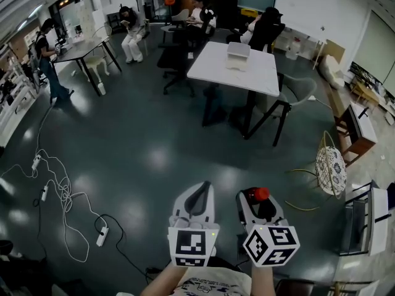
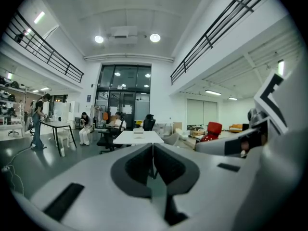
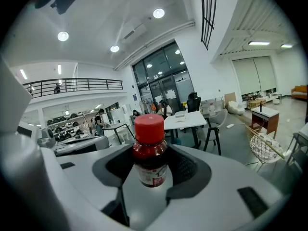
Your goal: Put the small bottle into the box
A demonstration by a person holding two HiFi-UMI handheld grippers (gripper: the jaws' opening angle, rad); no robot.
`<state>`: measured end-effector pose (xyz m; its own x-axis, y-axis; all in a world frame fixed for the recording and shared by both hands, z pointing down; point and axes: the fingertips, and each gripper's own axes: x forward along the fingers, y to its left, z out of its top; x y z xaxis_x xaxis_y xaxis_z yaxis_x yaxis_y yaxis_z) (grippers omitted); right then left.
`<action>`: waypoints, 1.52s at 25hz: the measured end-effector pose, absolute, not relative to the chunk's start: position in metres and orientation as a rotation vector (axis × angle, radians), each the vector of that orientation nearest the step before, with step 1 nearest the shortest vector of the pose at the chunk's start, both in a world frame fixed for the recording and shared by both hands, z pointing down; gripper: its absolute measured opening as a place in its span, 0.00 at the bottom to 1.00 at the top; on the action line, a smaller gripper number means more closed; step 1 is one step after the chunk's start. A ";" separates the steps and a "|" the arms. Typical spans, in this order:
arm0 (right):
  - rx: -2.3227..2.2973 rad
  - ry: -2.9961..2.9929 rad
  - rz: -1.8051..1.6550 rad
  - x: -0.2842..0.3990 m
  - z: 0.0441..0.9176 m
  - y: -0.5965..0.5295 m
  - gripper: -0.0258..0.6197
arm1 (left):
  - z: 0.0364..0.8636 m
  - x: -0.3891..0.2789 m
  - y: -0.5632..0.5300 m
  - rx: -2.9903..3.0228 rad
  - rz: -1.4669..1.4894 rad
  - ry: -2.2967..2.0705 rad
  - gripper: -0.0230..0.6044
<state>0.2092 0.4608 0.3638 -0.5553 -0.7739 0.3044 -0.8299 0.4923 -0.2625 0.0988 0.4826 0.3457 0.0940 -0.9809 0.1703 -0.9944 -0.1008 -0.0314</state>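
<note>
Right gripper (image 1: 256,197) has its jaws clamped on the small bottle (image 3: 149,148), with the red cap poking up above the pads. Left gripper (image 2: 153,160) is squeezed fully closed with nothing in it, just beside the right one. Both hang over the dark floor (image 1: 154,140). The white box (image 1: 238,50) sits on a white table (image 1: 247,76), well away across the room.

The right tool (image 3: 153,163) hides the base of the small bottle (image 3: 149,146), and the box (image 1: 238,50) is too small to judge.
</note>
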 end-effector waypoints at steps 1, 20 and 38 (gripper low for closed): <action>1.395 -2.586 0.581 0.211 0.365 0.456 0.40 | 0.347 0.101 0.478 2.251 0.230 -2.043 0.07; 1.414 -2.556 0.614 0.202 0.375 0.342 0.40 | 0.352 0.085 0.358 2.239 0.210 -2.034 0.07; 1.484 -2.550 0.592 0.112 0.355 0.169 0.40 | 0.333 -0.001 0.184 2.323 0.201 -1.983 0.07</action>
